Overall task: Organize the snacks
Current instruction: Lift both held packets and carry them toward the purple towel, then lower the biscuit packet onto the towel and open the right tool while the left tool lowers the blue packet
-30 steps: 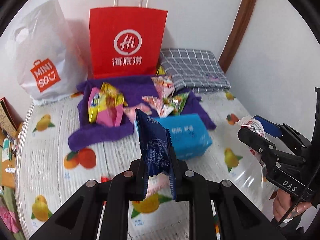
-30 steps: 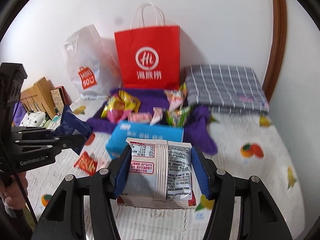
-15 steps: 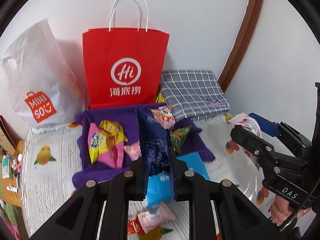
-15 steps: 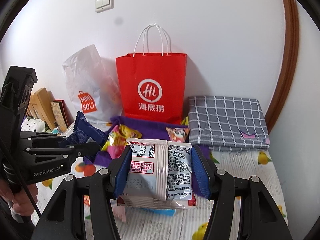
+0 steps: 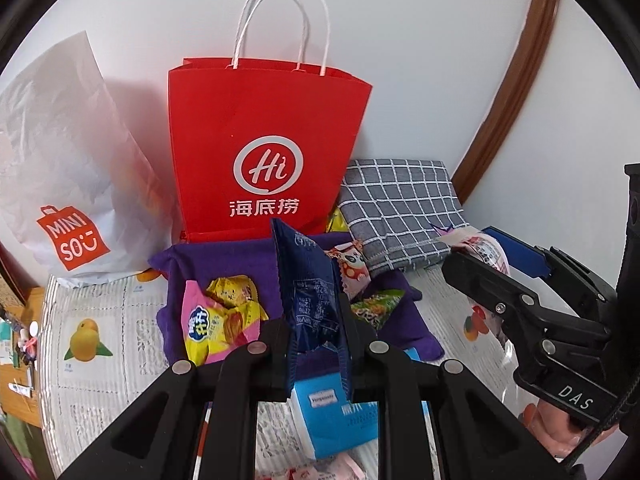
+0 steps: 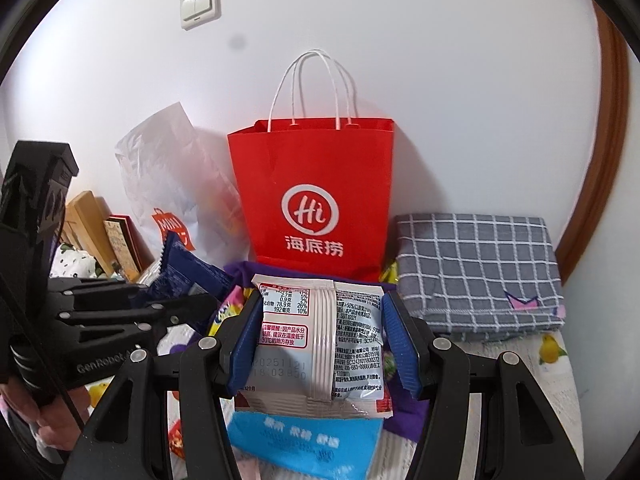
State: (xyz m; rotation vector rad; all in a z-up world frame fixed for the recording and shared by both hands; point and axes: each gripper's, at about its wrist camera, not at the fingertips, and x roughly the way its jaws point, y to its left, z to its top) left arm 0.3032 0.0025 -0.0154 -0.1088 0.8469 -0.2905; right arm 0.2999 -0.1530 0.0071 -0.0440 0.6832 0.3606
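Pinching a dark blue snack packet, the left gripper's jaws face the red paper bag; the right gripper's jaws clamp a white snack packet.

Even, bright daylight. Red paper bag casts soft shadow on white wall. Strong fisheye bending, black vignette corners; sharp focus.

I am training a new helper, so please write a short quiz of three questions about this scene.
1. What does the left gripper hold?
2. True or false: the red paper bag lies flat.
3. Which gripper holds the white packet?

Key:
1. A dark blue snack packet.
2. False; it stands upright against the wall.
3. The right gripper.
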